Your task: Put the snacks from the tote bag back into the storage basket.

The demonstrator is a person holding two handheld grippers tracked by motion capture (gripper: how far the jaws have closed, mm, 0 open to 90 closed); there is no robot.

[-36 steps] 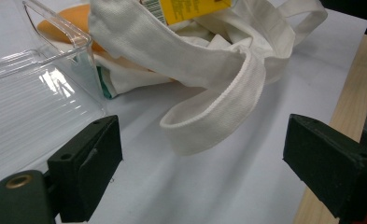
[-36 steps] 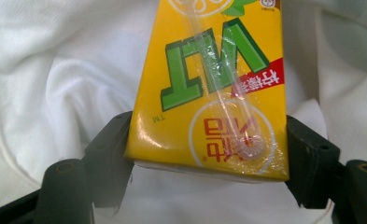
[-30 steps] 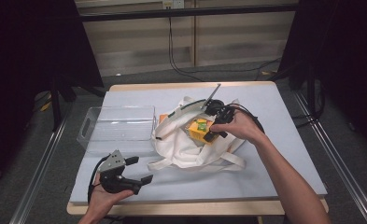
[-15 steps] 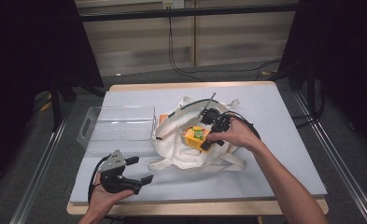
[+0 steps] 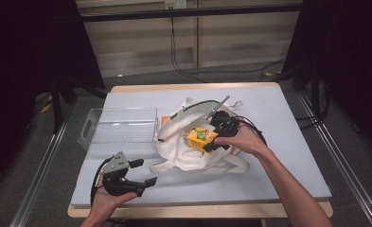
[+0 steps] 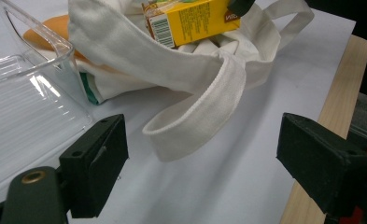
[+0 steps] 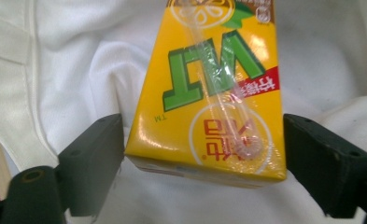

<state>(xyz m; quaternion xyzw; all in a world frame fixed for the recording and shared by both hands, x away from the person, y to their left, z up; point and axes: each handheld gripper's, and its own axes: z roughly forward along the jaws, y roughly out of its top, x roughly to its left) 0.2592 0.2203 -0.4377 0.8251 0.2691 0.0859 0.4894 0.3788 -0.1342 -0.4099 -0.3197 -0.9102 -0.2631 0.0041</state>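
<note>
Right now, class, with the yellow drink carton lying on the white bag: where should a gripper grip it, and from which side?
Grip the yellow drink carton across its two narrow side faces near the bottom end, coming from that end, as the right gripper does. The flat, parallel sides suit the pads; the straw on the broad face stays clear, and the white bag underneath probably gives way.

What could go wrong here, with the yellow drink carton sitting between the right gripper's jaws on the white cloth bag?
The right gripper has just been opening, so the yellow drink carton may tip on the soft, rumpled white cloth bag. Its taped-on straw might snag a pad. The bag's loose strap lies near the open left gripper.
</note>
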